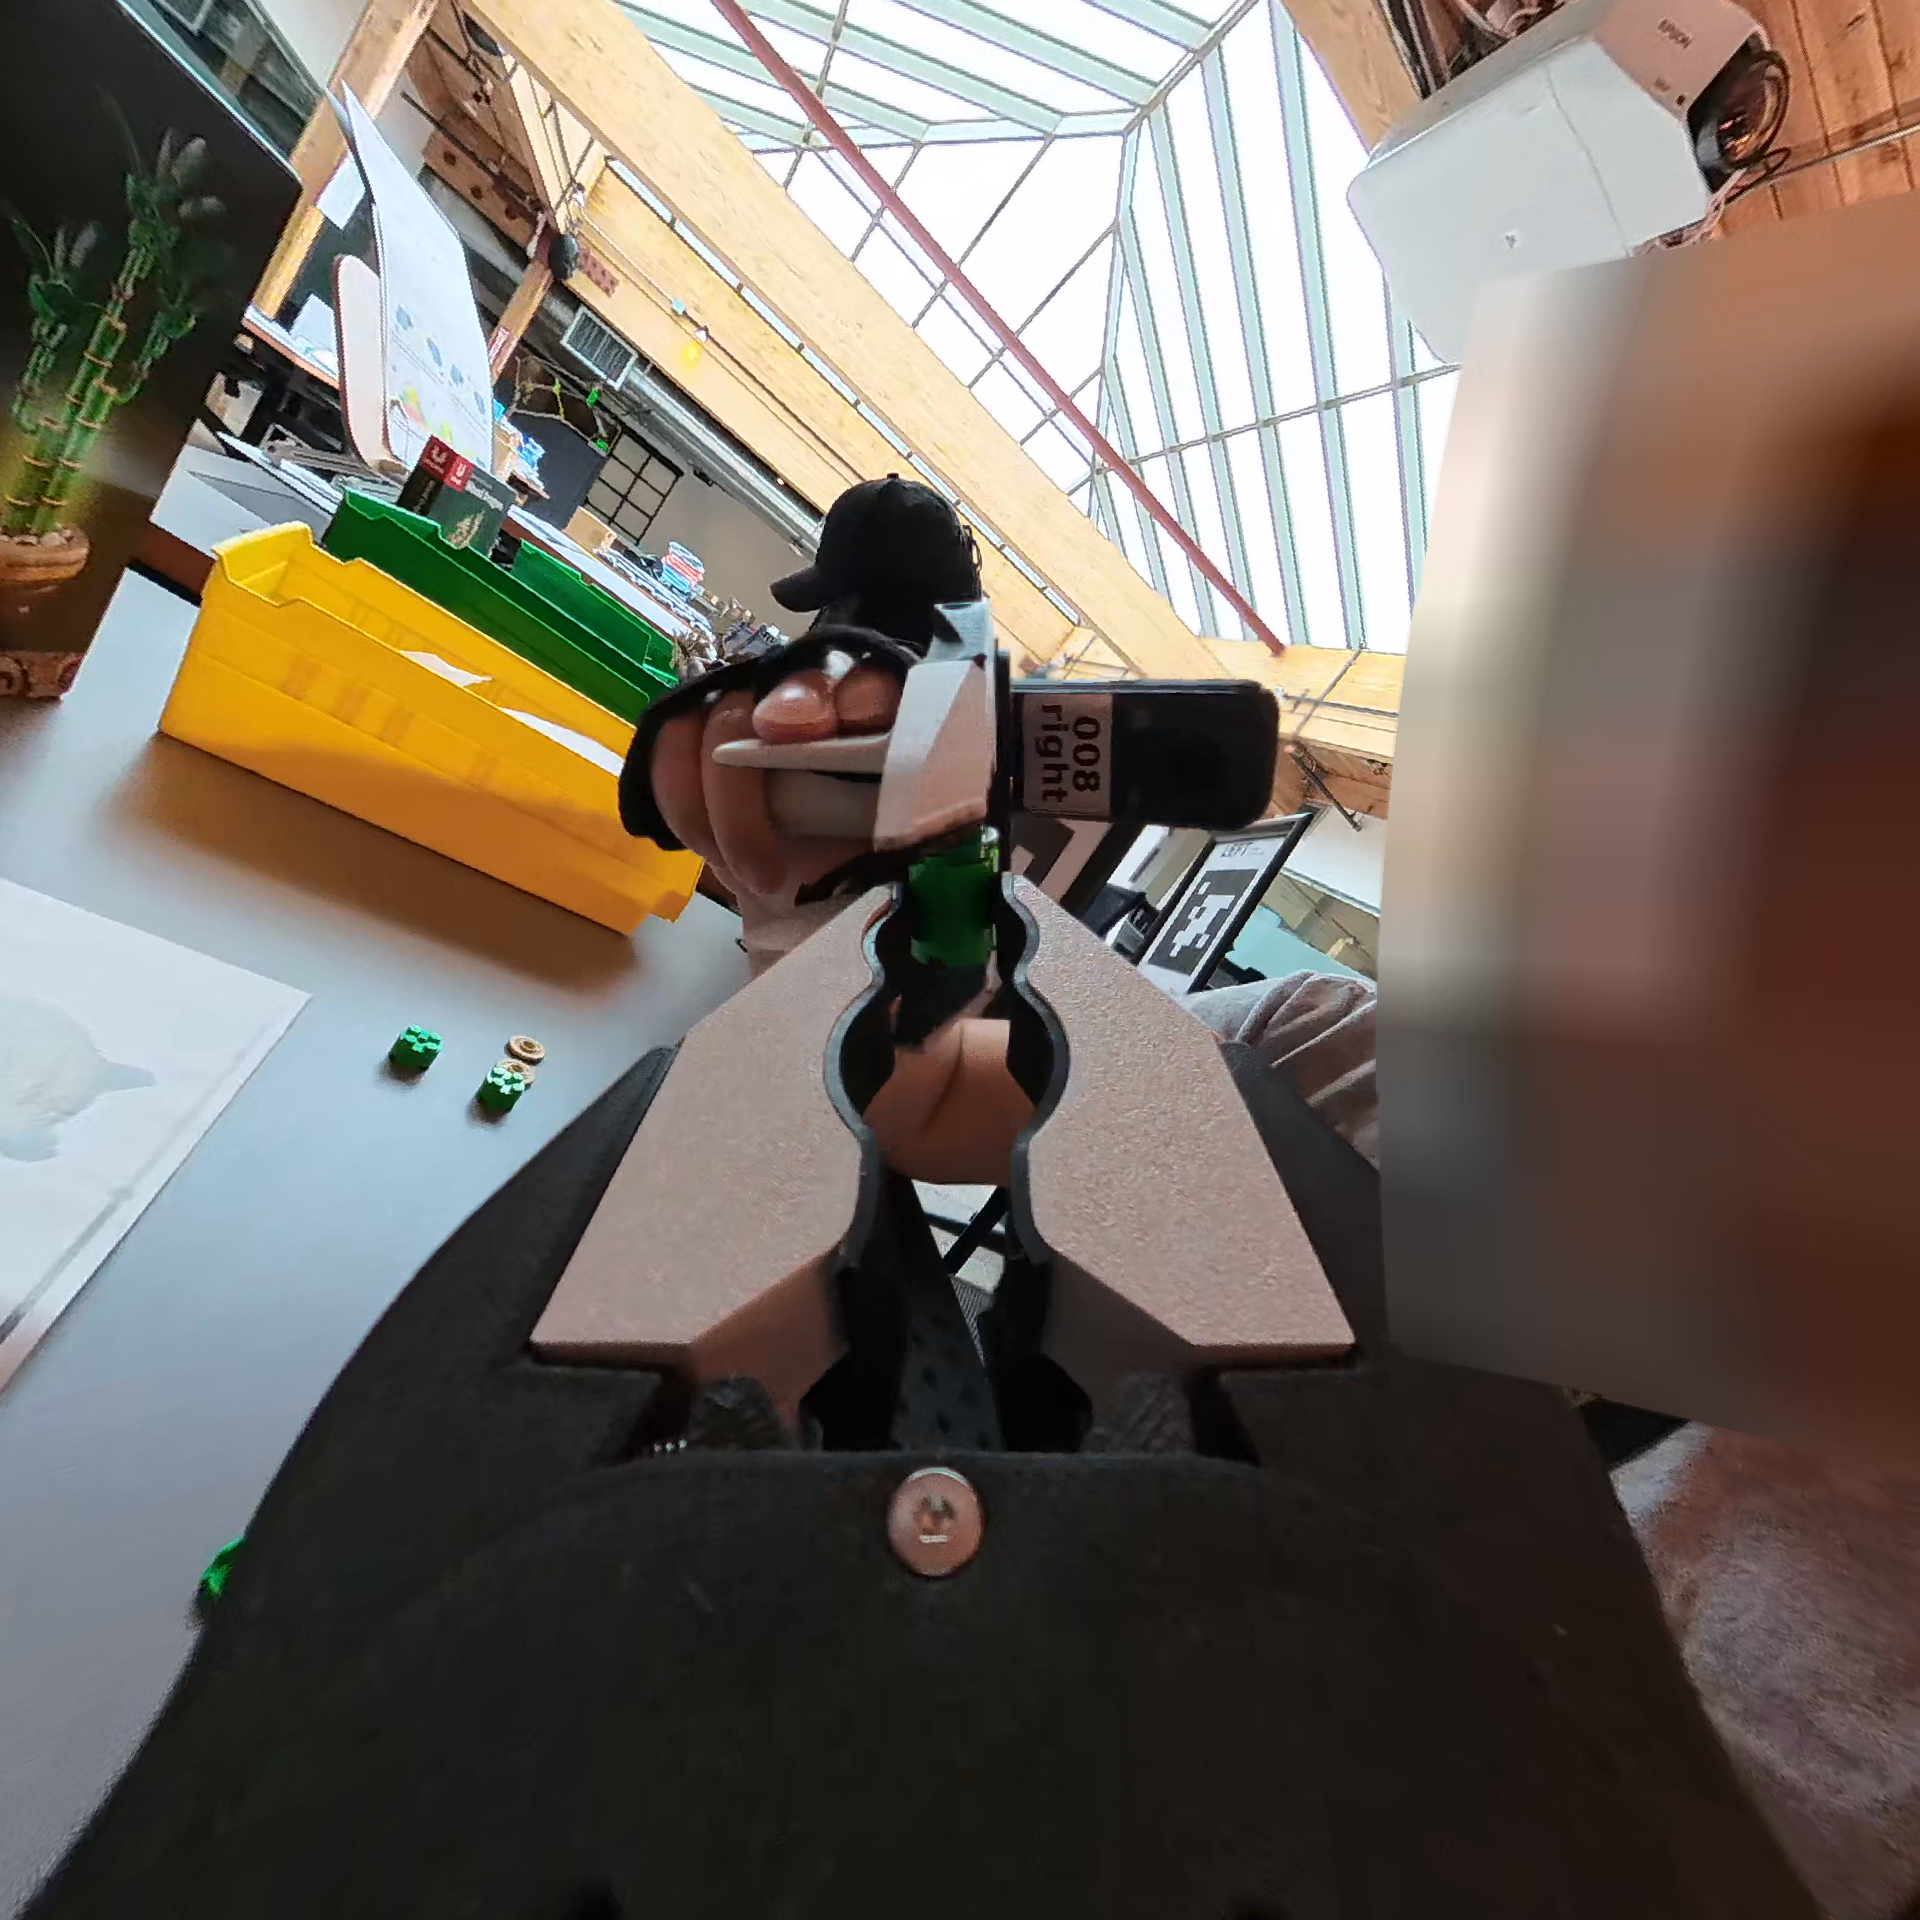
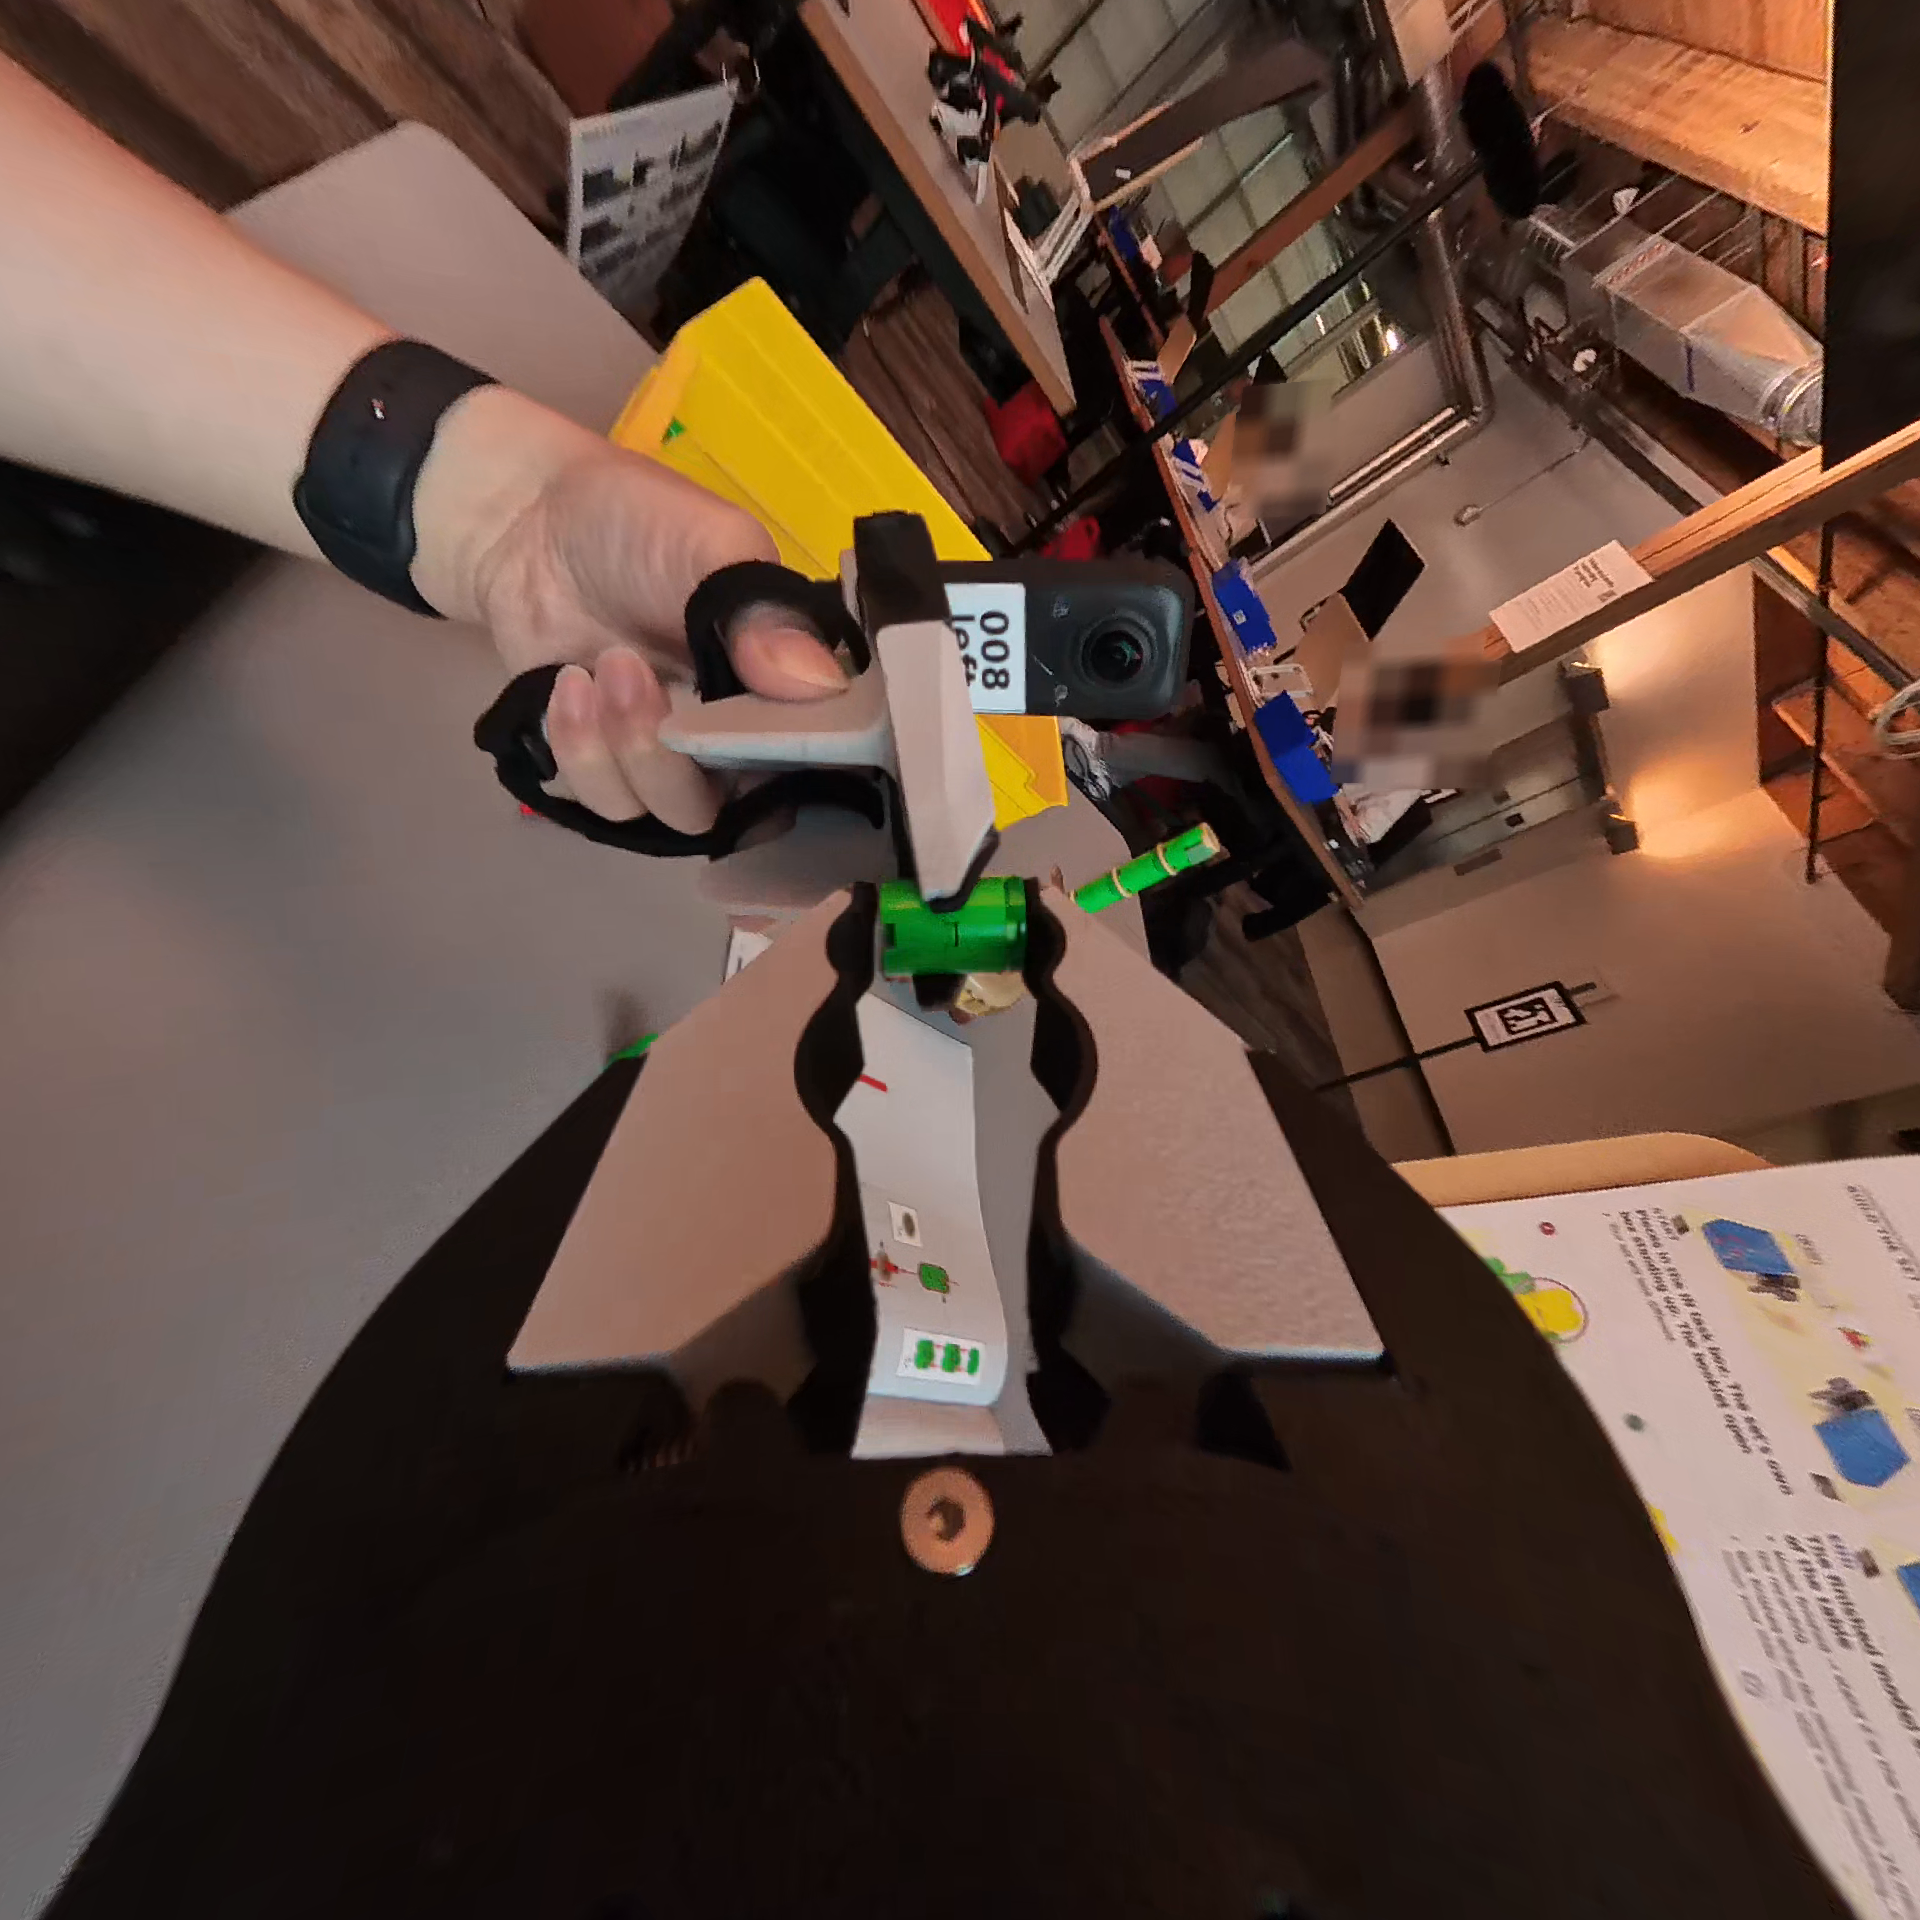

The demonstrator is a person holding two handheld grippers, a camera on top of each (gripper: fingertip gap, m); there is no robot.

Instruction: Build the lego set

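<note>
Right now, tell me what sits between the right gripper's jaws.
A green lego piece, pinched at the tips; the left gripper meets it from the far side. The right wrist view shows this.

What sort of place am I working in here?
Probably a shared workshop or lab in a timber-beamed loft. A skylight sits overhead, long workbenches hold blue bins, and a ceiling projector hangs above. Stacked yellow parts trays sit on your own table.

White sticker [image 1: 1062,752] on camera, printed booklet page [image 2: 928,1283], marker sign [image 2: 1523,1019], lettered sheet [image 2: 1704,1382]
</note>
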